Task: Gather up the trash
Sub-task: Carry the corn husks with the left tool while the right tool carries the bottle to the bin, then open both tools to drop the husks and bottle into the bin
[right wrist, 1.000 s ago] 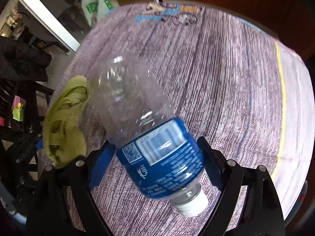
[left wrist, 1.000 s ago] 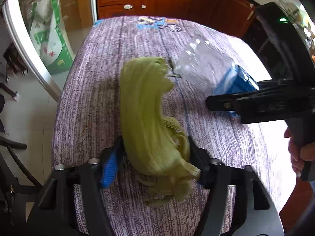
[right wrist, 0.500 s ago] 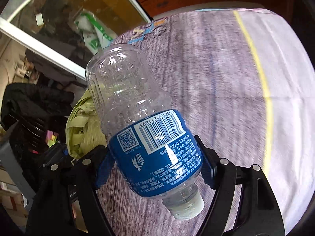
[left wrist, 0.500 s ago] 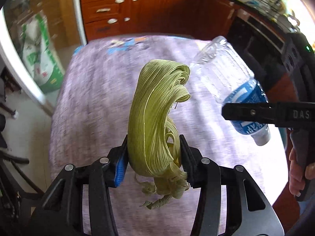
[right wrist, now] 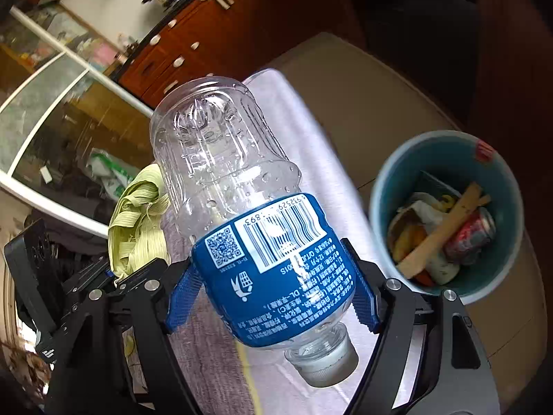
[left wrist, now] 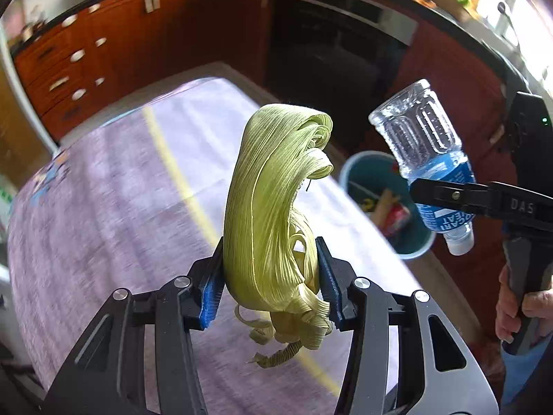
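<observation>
My left gripper [left wrist: 269, 276] is shut on a bundle of pale green corn husk [left wrist: 273, 193] and holds it in the air above the table. My right gripper [right wrist: 273, 294] is shut on an empty clear plastic bottle [right wrist: 242, 207] with a blue label, cap end toward the camera. The bottle [left wrist: 428, 159] and right gripper also show at the right of the left wrist view. The husk [right wrist: 138, 221] shows at the left of the right wrist view. A teal trash bin [right wrist: 446, 148] with several pieces of rubbish stands on the floor to the right, also in the left wrist view [left wrist: 363, 173].
The table [left wrist: 103, 207] has a purple-grey striped cloth with a yellow line. Wooden cabinets with drawers [left wrist: 69, 62] stand behind it. A dark oven front [left wrist: 328, 52] lies beyond the bin. A glass door [right wrist: 52, 121] is at the far left.
Both grippers have lifted their loads off the table and swung right. The trash bin has come into view in both wrist views.
</observation>
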